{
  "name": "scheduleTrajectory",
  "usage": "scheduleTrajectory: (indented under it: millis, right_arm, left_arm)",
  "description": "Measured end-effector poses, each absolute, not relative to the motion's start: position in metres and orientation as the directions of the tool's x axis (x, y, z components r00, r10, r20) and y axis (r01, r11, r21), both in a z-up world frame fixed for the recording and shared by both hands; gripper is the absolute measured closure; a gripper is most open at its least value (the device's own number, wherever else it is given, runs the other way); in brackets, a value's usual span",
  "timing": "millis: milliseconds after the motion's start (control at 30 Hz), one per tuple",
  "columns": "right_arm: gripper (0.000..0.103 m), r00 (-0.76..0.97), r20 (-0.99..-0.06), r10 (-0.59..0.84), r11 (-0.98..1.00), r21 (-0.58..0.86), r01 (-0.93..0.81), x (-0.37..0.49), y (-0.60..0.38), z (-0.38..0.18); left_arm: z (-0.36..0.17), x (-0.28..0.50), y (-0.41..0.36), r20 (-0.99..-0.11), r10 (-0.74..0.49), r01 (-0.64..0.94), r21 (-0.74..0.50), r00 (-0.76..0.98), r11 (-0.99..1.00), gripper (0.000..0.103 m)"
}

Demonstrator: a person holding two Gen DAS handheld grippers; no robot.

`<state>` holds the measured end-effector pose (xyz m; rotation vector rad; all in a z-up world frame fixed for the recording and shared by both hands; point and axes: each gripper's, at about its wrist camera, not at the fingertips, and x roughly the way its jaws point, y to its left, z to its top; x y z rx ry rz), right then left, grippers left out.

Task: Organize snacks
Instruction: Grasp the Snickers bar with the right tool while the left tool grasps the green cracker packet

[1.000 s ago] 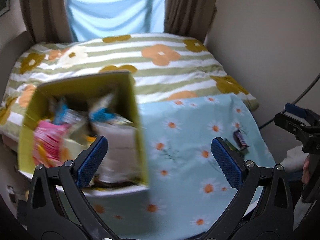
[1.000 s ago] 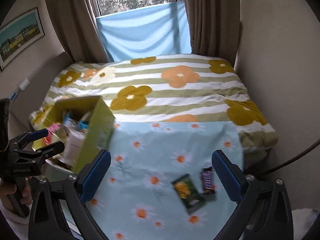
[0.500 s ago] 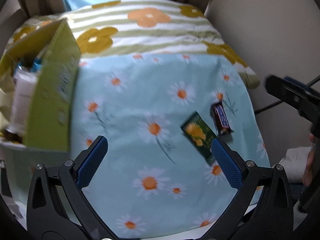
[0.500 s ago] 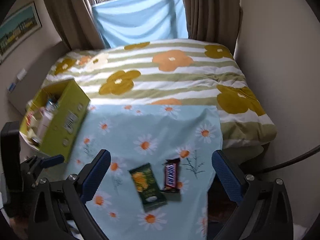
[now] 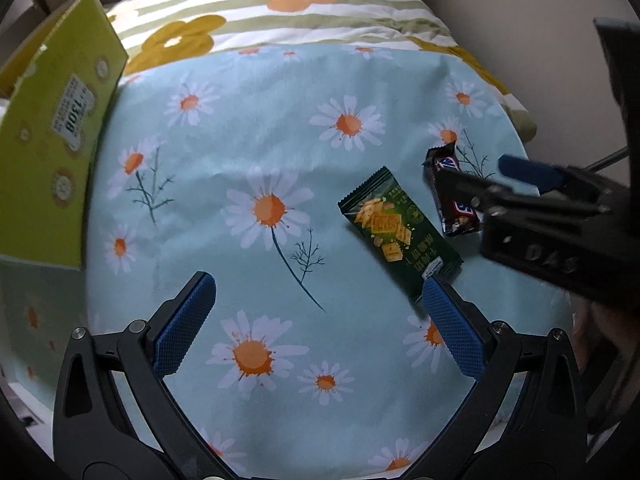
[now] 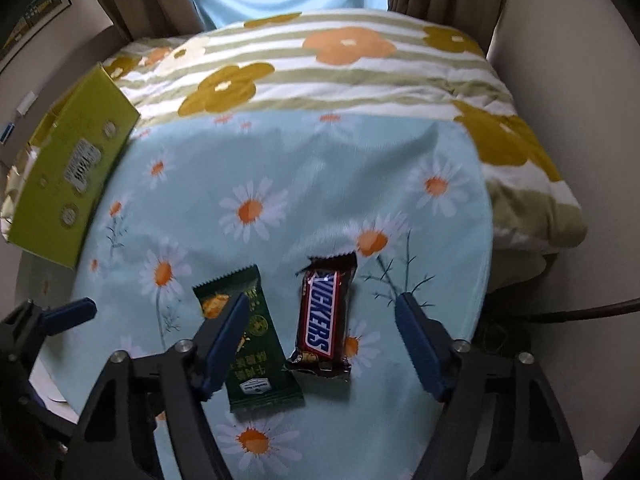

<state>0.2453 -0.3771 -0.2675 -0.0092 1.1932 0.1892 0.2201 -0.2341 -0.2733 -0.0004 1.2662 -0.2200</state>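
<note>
A Snickers bar [image 6: 322,316] and a dark green cracker packet [image 6: 256,344] lie side by side on the daisy-print cloth [image 6: 304,168]. My right gripper [image 6: 320,306] hangs low over the bar with its jaws closing. The bar lies between the pads, which stand clear of it on both sides. Its left finger crosses over the green packet. My left gripper [image 5: 316,284] is open and holds nothing, low over the cloth. Its right pad [image 5: 448,320] sits just by the near end of the green packet [image 5: 396,228]. The Snickers bar [image 5: 452,196] lies beyond that.
A yellow-green cardboard box [image 5: 52,140] stands at the cloth's left edge, also seen as the box [image 6: 72,184] from the right wrist. A striped flowered duvet [image 6: 344,64] lies behind. A wall and a dark cable [image 6: 580,312] border the right side.
Both grippers have dropped toward the cloth, and the left one has swung right, away from the box. The right jaws have narrowed from wide open around the Snickers bar.
</note>
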Motion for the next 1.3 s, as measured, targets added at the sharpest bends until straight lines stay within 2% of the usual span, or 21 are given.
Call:
scheduleTrajectory:
  millis: [200,433,600,767,1300]
  right_arm:
    - [0.048,0.334,-0.935,0.120,0.987,0.074,-0.145,0.247,-0.376,-0.286]
    - [0.069,0.360,-0.931,0.053,0.989,-0.002,-0.150,0.247,-0.374,-0.290]
    - [0.075,0.382,-0.923,0.054,0.986,-0.011,-0.164,0.244,-0.377,-0.290]
    - [0.077,0.379,-0.920,0.103,0.988,0.052,-0.143,0.246,-0.391,-0.285]
    - [0.078,0.406,-0.899,0.163,0.984,0.116,-0.138,0.243,-0.416,-0.256]
  left_arm:
    - [-0.282,0.224,-0.237,-0.950,-0.166,0.172,-0.122,0.266,0.977,0.001]
    - [-0.284,0.228,-0.241,-0.951,-0.167,0.175,-0.123,0.261,0.977,0.001]
    - [-0.284,0.229,-0.248,-0.953,-0.159,0.187,-0.112,0.256,0.976,0.001]
    - [-0.283,0.231,-0.253,-0.953,-0.149,0.182,-0.102,0.264,0.978,0.001]
    - [-0.296,0.250,-0.286,-0.947,-0.118,0.154,-0.074,0.298,0.985,0.001]
